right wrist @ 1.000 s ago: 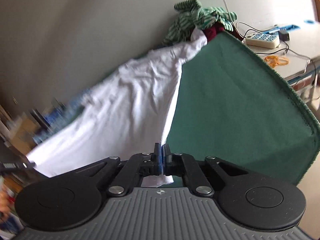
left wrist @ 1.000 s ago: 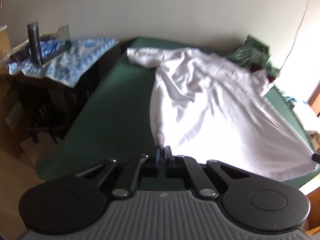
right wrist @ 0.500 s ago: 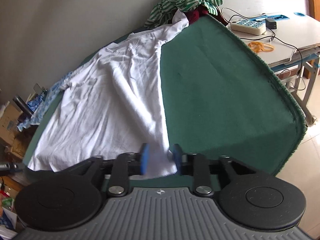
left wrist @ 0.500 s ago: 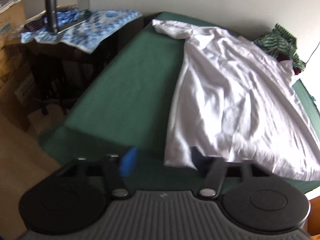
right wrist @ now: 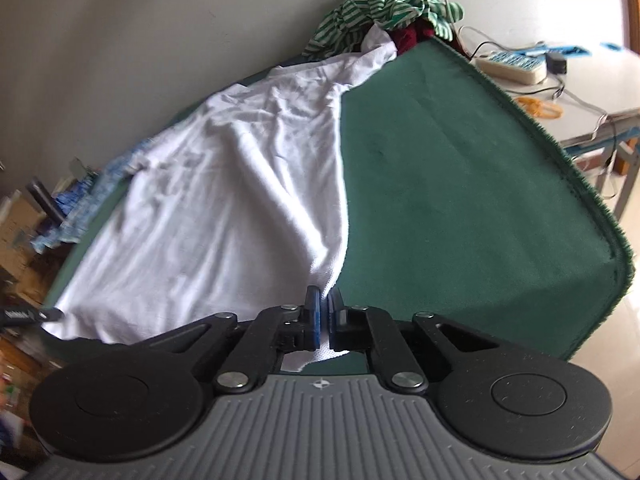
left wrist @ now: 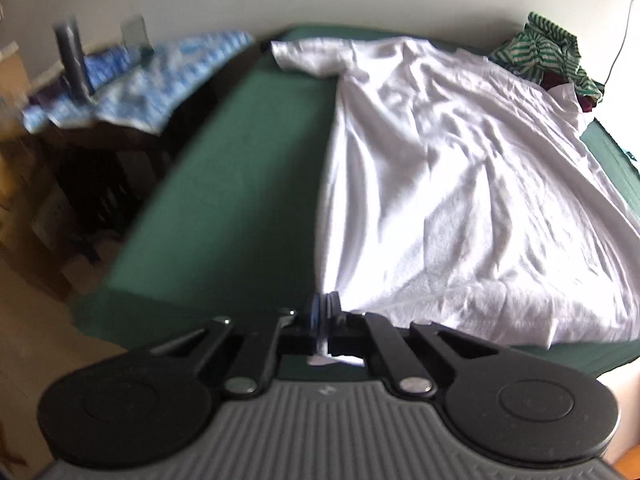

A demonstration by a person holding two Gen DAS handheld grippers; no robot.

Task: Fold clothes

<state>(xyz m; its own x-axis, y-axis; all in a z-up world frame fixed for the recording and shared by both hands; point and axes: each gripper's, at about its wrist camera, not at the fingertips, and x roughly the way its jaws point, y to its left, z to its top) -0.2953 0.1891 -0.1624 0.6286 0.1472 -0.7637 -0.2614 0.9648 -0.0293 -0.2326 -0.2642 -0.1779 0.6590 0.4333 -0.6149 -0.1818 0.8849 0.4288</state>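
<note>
Both grippers went from spread apart half a sec ago to clamped on the hem again, and the shirt got tugged a bit flatter w/ them.

Left wrist view: left gripper point(left wrist: 325, 304) sits bottom center, blue pads pinched together on the near left corner of the white t-shirt point(left wrist: 452, 184), a bit of cloth poking out behind the fingers. Shirt is thin crinkly cotton, lots of soft wrinkles, fanning out wide toward the lower right of the frame and narrowing to a short sleeve at top center. It lies on a green felt-ish table cover point(left wrist: 240, 184), matte and fuzzy. Upper right there's a crumpled green-white striped garment point(left wrist: 548, 50) w/ something dark red under it. Upper left is blurry: blue patterned cloth point(left wrist: 160, 72) draped over a dark side table, plus a grey upright cylinder thing point(left wrist: 72, 56), can't tell what it is.

Right wrist view: right gripper point(right wrist: 324, 308) bottom center, fingers clenched on the other hem corner, white knit showing btw and below the pads. Shirt point(right wrist: 224, 200) runs diagonally up to the striped pile point(right wrist: 380, 4) at top center. Green cover point(right wrist: 460, 184) fills the right half, w/ a stitched rounded edge. Far upper right: white desk point(right wrist: 592, 92) w/ a power strip point(right wrist: 516, 66), cables, and orange scissors point(right wrist: 540, 106).
</note>
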